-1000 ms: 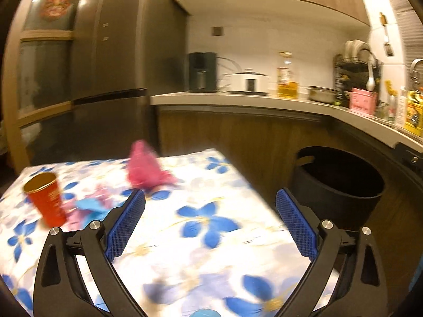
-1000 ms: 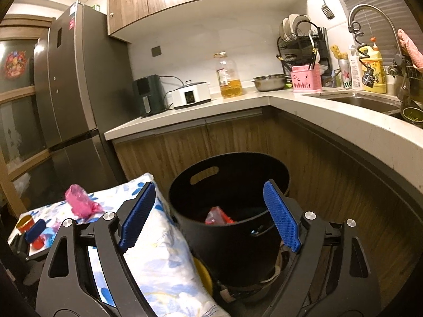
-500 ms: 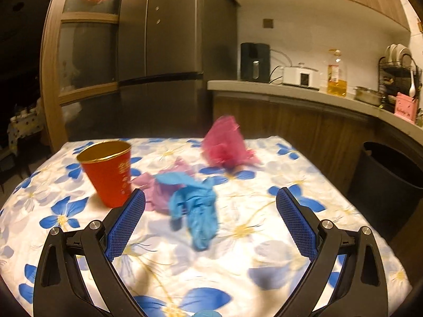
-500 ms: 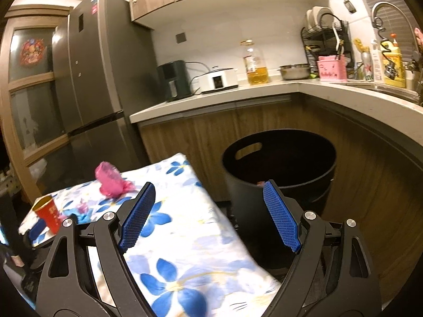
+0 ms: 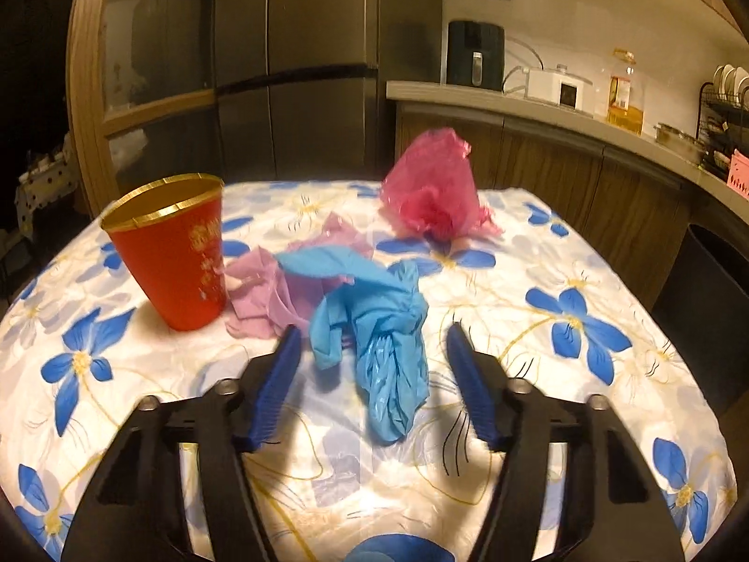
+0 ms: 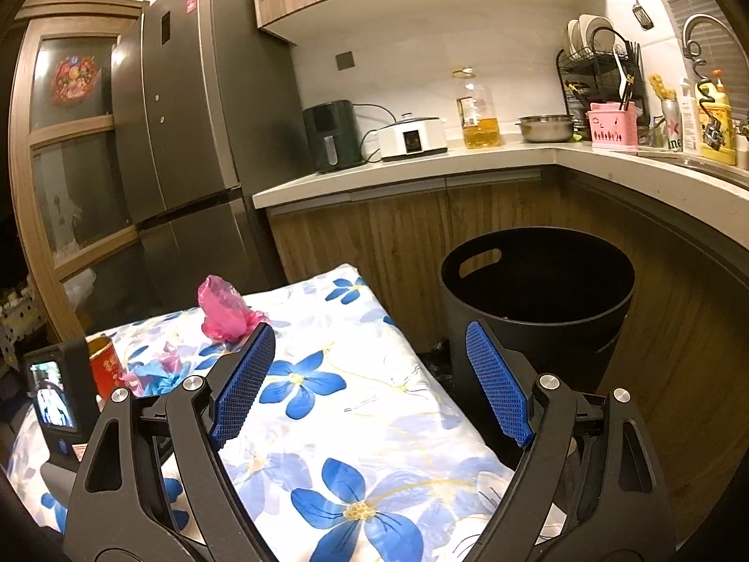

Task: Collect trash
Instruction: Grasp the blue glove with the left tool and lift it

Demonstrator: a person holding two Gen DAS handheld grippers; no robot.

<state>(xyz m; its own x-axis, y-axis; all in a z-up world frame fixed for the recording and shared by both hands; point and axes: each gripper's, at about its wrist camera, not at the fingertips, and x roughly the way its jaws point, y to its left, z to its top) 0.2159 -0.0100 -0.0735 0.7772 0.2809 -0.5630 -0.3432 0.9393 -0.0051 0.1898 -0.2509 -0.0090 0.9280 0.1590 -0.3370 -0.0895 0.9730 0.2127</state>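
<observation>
Left wrist view, from left to right: a red paper cup with a gold rim stands upright on the table with its blue-flowered cloth, and a crumpled lilac plastic bag lies just beside it, touching its base. Over the lilac bag's right edge lies a crumpled blue plastic bag, and the left gripper has its jaws on either side of that blue bag, closing at this moment, with the pads not yet pressing on it (a gap shows on both sides). Farther back sits a bunched pink plastic bag, apart from the others. At the far right edge a black trash bin stands on the floor beside the table. Right wrist view: the right gripper hangs above the table's near right part with its fingers spread wide and nothing between them; the bin stands open against the wooden cabinets, under the counter.
</observation>
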